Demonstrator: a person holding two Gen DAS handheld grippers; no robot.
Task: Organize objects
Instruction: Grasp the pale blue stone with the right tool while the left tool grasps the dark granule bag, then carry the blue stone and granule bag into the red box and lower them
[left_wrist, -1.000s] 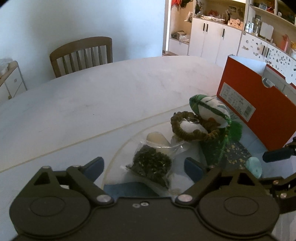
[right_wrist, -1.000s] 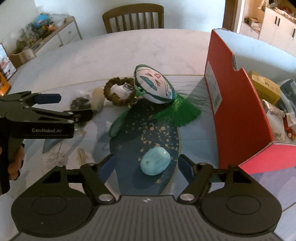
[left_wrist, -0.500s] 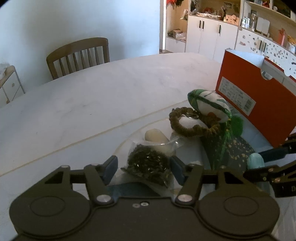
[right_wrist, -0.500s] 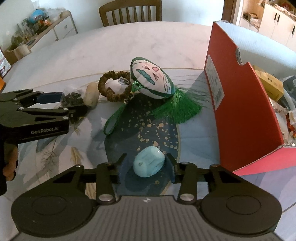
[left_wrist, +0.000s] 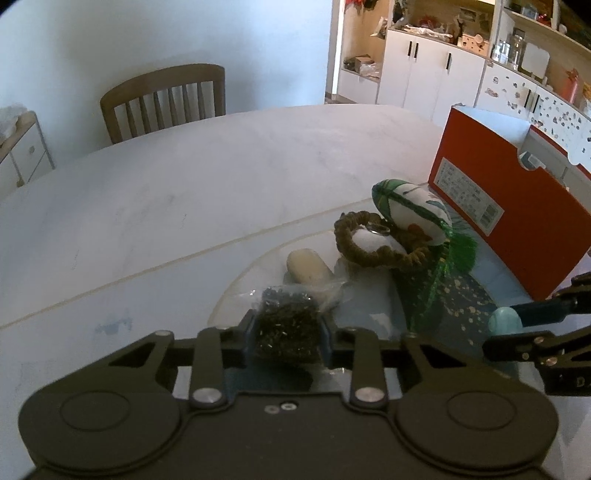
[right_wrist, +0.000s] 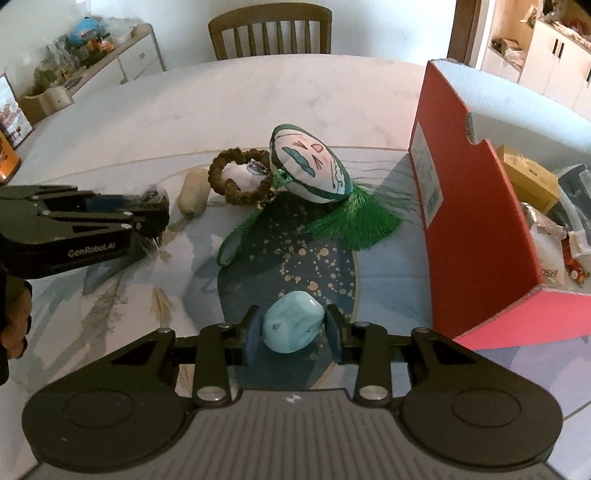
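My left gripper (left_wrist: 287, 334) is shut on a clear bag of dark beads (left_wrist: 290, 325) lying on the patterned mat (left_wrist: 373, 314). My right gripper (right_wrist: 292, 329) is shut on a pale blue stone (right_wrist: 293, 325) on the mat's dark blue part (right_wrist: 291, 266). Between them lie a beige stone (right_wrist: 192, 194), a brown bead bracelet (right_wrist: 236, 179) around a white piece, and a green-and-white stuffed charm (right_wrist: 314, 168) with a green tassel (right_wrist: 354, 225). The left gripper (right_wrist: 147, 218) shows at the left of the right wrist view, the right gripper (left_wrist: 517, 325) at the right of the left wrist view.
An open red shoebox (right_wrist: 469, 206) stands at the right with packets and a yellow box (right_wrist: 528, 177) inside. The white marble table (left_wrist: 184, 184) stretches behind the objects. A wooden chair (left_wrist: 164, 99) is at its far side, white cabinets (left_wrist: 424, 74) beyond.
Both grippers went from open to shut: the left closed on the bead bag, the right on the blue stone. Both moved slightly forward over their objects.
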